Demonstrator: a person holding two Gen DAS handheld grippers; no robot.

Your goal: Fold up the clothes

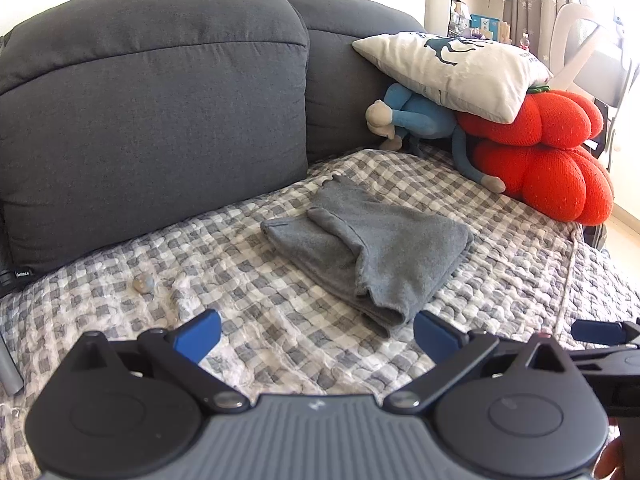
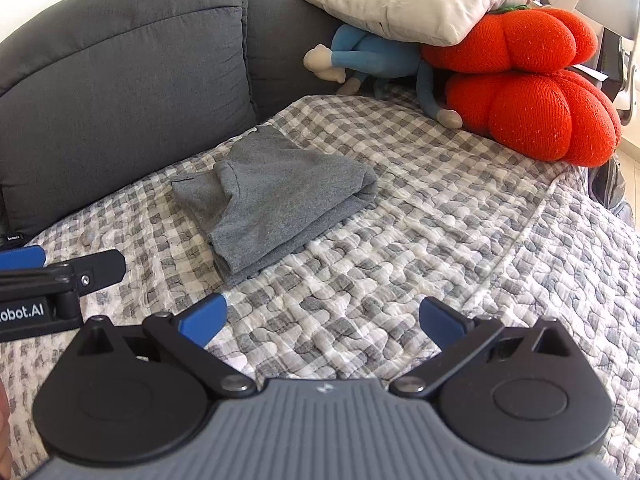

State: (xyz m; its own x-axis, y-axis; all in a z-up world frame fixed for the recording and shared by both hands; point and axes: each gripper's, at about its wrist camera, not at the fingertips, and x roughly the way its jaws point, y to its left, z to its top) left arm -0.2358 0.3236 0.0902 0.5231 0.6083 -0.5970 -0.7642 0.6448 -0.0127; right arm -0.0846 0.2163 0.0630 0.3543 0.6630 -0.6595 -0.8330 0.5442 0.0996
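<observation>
Grey garment (image 1: 368, 240) folded, lying on checked sofa cover (image 1: 240, 280), in front of the back cushion (image 1: 152, 112). Left hand-held gripper (image 1: 316, 336) and right hand-held gripper (image 2: 322, 320) both spread wide, empty, just short of it.

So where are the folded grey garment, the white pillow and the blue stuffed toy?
Folded grey garment (image 1: 372, 248): left wrist view, middle of its top layer.
White pillow (image 1: 460, 68): left wrist view, middle of its printed face.
Blue stuffed toy (image 2: 372, 54): right wrist view, its blue body.
</observation>
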